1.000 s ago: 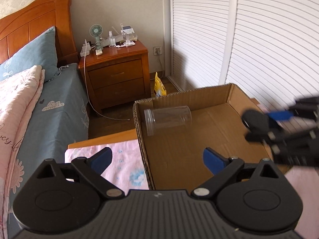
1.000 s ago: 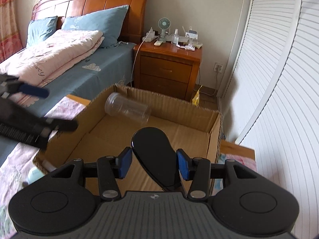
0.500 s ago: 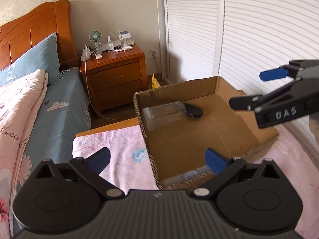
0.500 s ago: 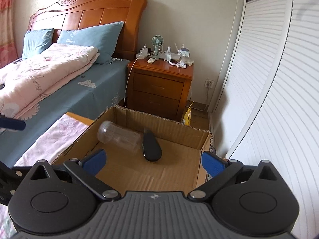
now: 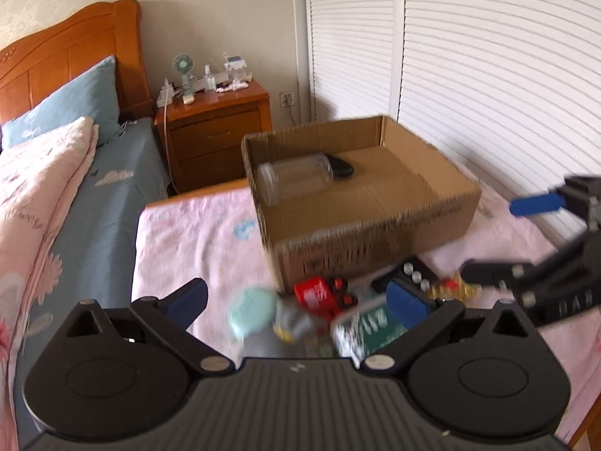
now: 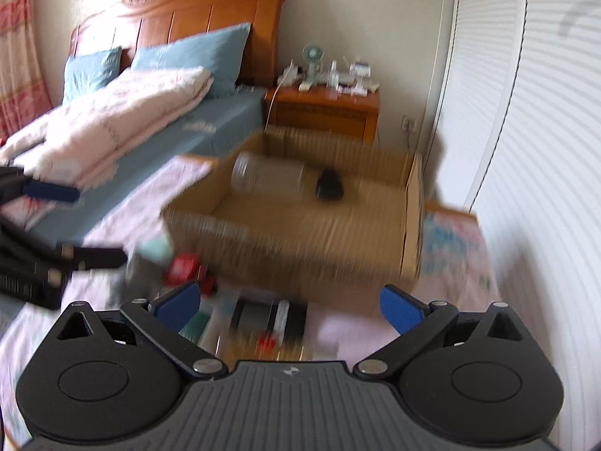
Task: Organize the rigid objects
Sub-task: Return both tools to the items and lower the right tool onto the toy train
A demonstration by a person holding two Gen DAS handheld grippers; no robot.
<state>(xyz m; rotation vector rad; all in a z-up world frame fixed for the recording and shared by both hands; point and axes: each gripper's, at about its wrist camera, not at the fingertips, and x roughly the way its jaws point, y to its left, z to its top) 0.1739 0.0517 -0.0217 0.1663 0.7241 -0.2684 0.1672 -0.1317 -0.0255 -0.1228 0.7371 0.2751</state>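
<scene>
One cardboard box point(image 5: 360, 233) sits on a pink-clothed table point(image 5: 195, 240) beside the bed point(image 5: 94, 195).

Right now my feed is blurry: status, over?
Both grippers, left and right, open, empty. Jar and black item in box. Clutter remains outside.

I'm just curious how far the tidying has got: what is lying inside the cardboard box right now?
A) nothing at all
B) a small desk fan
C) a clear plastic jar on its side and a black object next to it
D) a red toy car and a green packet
C: inside the cardboard box, a clear jar lies on its side with a black object beside it.
</scene>
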